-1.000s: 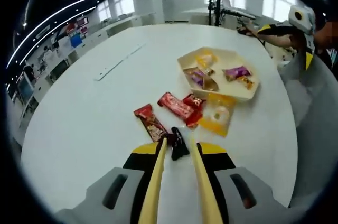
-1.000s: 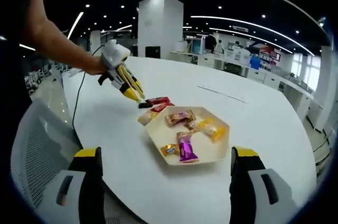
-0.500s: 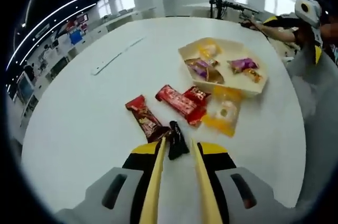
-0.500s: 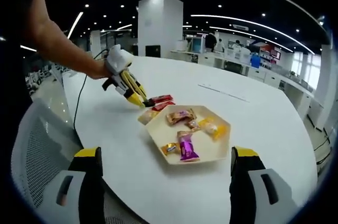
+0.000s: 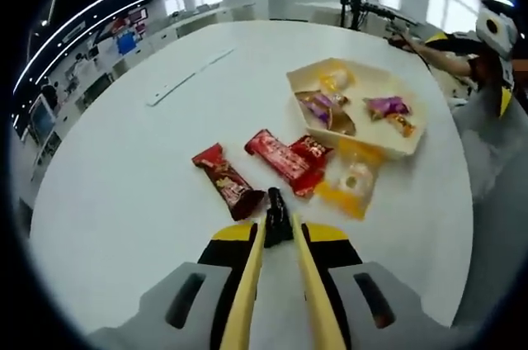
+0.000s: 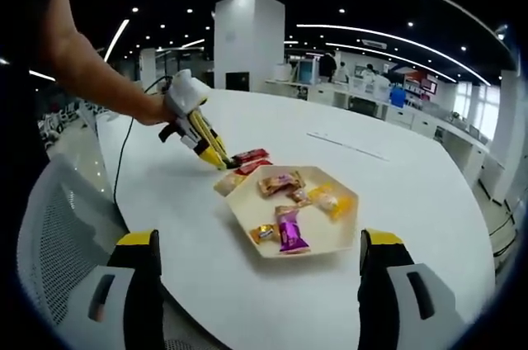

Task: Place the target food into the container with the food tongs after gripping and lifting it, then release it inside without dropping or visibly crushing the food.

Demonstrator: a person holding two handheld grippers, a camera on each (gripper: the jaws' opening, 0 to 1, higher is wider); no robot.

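white counter [image 5: 124, 160] carries everything, and it sits a touch differently in the left gripper view than half a second ago because the hand has shifted, not the things. on it the cream hexagonal tray [image 5: 408, 142] holds four or five wrapped sweets, a purple one [image 5: 385, 106] among them. short of the tray lie a yellow packet [image 5: 346, 185], a pair of red bars [image 5: 285, 158] side by side and a separate red bar [image 5: 224, 181], all loose on the counter. smallest is the dark wrapped piece [image 5: 276, 216], which i take for the target.

what has changed: the left tool [image 5: 276, 230] has drawn its yellow tong blades closer together than a second ago, so they now press the dark piece from both sides; it is clenched on that piece. the piece is still low by the red bars, and whether it has cleared the counter i cannot tell. seen from the right gripper view, the left tool [image 6: 221, 162] slants down to the snacks just beside the tray [image 6: 247, 214].

the right tool [image 6: 260, 284] hangs well back from the tray, spread wide and empty.

so the grip looks made; lift, carry to the tray and a gentle release remain. the wrapper is slim and could slip from a light pinch.
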